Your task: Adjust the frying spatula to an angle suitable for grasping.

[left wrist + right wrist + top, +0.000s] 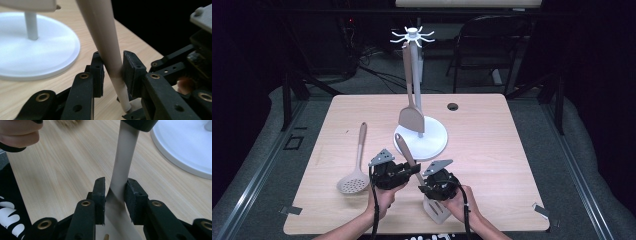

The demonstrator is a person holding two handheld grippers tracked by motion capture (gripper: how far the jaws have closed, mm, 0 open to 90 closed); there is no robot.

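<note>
A spatula with a tan handle and a pale slotted blade is held slantwise over the table's near edge, between my two grippers. My left gripper is shut on the handle, with a pad against each side. My right gripper is shut lower down on the flat neck, just above the blade. A person's hands hold both grippers from the bottom of the high view.
A white utensil stand with a round base rises just beyond the grippers; a tan turner hangs from its hooked top. A slotted skimmer lies at the left on the wooden table. A dark chair stands behind.
</note>
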